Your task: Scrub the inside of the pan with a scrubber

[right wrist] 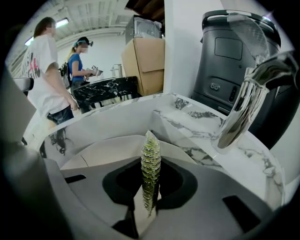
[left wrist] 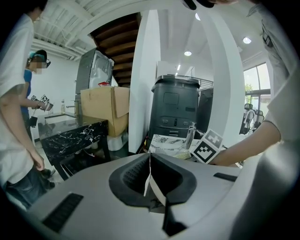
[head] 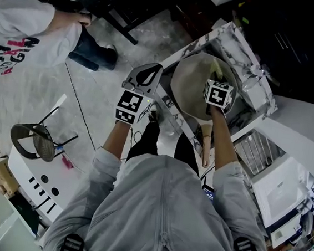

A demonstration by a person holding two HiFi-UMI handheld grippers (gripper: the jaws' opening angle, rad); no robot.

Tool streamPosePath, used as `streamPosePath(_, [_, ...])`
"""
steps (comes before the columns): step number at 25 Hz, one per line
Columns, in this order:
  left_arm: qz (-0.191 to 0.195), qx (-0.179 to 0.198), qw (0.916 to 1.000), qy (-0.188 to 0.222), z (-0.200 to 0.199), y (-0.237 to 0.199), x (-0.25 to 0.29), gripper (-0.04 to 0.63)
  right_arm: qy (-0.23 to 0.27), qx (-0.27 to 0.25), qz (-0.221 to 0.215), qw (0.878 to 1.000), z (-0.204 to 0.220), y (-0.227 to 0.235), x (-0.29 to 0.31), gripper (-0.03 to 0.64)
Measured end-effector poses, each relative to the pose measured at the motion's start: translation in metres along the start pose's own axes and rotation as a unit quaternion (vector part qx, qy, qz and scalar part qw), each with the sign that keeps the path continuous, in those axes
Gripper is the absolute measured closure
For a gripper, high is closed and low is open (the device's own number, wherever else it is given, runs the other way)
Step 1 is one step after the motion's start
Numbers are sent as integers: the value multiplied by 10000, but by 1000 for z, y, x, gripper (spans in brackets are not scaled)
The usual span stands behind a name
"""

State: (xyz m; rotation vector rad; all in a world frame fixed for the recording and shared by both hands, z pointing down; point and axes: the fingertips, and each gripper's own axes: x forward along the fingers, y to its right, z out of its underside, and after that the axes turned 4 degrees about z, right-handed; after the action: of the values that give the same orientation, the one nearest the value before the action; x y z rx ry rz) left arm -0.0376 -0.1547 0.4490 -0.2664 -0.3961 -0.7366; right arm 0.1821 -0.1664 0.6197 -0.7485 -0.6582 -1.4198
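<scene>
The pale round pan (head: 194, 82) sits in the marble sink (head: 247, 67), its wooden handle (head: 206, 145) pointing back toward me. My right gripper (head: 218, 78) hangs over the pan's right side, shut on a green-yellow scrubber (right wrist: 151, 159) held edgewise between the jaws; in the right gripper view the pan's pale inside (right wrist: 112, 151) lies just below it. My left gripper (head: 145, 74) is held left of the sink, off the pan. In the left gripper view its jaws (left wrist: 150, 180) are closed together with nothing between them, pointing out into the room.
A chrome faucet (right wrist: 243, 105) arches over the sink at the right. A dish rack (head: 257, 152) stands to the right of the sink. A person in white (head: 22, 30) stands at upper left, near a chair (head: 37, 140). Beyond are a dark bin (left wrist: 176, 110) and a cardboard box (left wrist: 105, 110).
</scene>
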Motion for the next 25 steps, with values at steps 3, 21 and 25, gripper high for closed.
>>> streamPosePath(3, [10, -28, 10000, -61, 7, -6, 4, 572, -98, 62, 223, 9997, 2, 4, 17, 531])
streamPosePath(21, [159, -60, 9997, -166, 20, -13, 3, 572, -350, -899, -762, 9924, 5, -67, 52, 531])
streamPosePath(25, [135, -82, 9997, -181, 23, -15, 3, 572, -353, -1074, -1006, 9885, 4, -82, 56, 531])
